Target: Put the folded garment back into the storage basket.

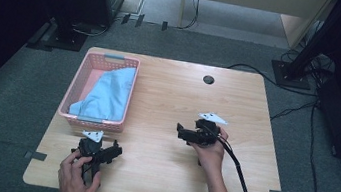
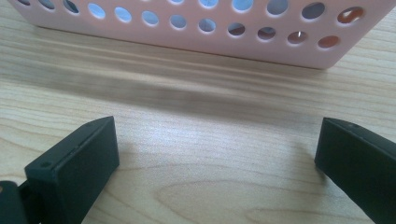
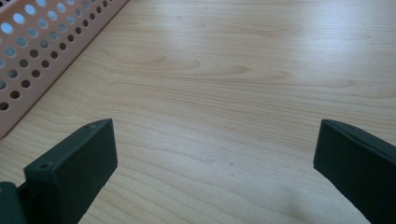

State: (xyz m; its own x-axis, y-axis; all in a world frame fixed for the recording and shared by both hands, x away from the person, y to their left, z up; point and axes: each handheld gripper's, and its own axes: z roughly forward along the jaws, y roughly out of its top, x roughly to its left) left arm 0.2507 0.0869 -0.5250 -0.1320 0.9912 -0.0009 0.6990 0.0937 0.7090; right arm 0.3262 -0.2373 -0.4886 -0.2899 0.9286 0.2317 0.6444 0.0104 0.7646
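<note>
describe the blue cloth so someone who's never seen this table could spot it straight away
Start at the light wooden table and look to its left side, where a pink perforated plastic basket stands near the edge. The light blue cloth lies crumpled inside it, filling the right part. It is the one soft, blue item here; the two black grippers are hard and sit nearer the person.

Black tongs (image 1: 99, 154) w/ blocky matte jaws — grey triangular top plates, black cable (image 1: 242, 182) trailing — bare forearms.
</note>
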